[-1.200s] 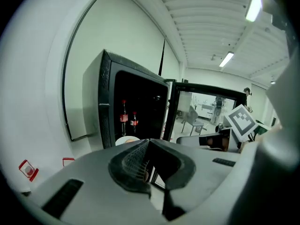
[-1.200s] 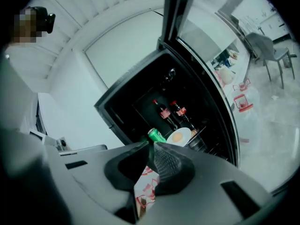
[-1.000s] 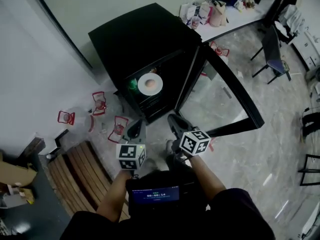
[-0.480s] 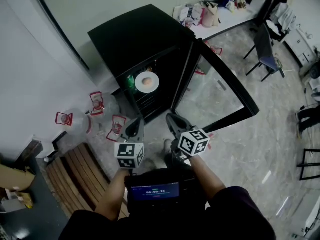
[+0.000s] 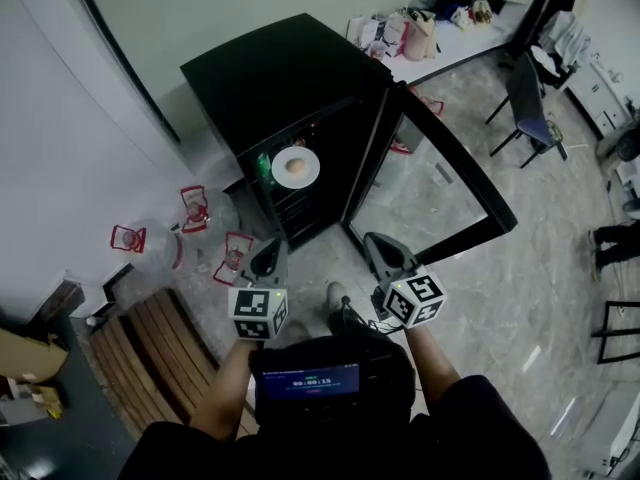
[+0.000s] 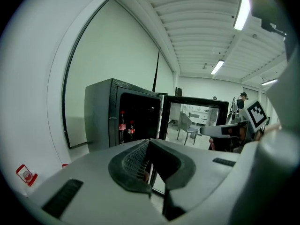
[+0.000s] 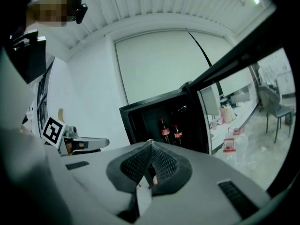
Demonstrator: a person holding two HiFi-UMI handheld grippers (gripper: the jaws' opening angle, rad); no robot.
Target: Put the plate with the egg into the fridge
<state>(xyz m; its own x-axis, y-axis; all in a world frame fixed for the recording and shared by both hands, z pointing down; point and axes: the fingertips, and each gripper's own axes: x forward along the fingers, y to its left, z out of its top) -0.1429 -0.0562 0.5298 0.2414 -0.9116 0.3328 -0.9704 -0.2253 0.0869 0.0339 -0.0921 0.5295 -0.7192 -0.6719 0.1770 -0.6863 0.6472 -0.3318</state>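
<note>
1. Head view: the left gripper (image 5: 273,250) and the right gripper (image 5: 374,240) are held side by side over the floor. Both point toward the black fridge (image 5: 270,73), whose glass door (image 5: 440,183) stands swung out ahead of the right jaws.
2. Head view: the plate (image 5: 296,167) with the egg (image 5: 295,168) on it lies on a shelf inside the fridge. It is ahead of both pairs of jaws and well apart from them, nearer the left gripper's line. A green item (image 5: 264,165) sits just beside the plate, on the side away from the right jaws.
3. Head view: plastic jugs with red labels (image 5: 197,206) stand on the floor ahead of the left jaws and out to their left.
4. Left gripper view: the left gripper (image 6: 149,140) has its jaws together, tips touching, with nothing gripped. Past the tips is the fridge (image 6: 101,111), holding two cola bottles (image 6: 123,125) up and to the left of the jaws. The open door (image 6: 194,121) is up and to the right, and the right gripper (image 6: 220,131) reaches in further right.
5. Right gripper view: the right gripper (image 7: 150,141) is also closed, pad against pad, and holds nothing. The fridge (image 7: 140,116) and its bottles (image 7: 163,128) sit just above the tips. The left gripper (image 7: 93,143) is level to their left, and a jug (image 7: 229,143) stands on the floor to their right.
</note>
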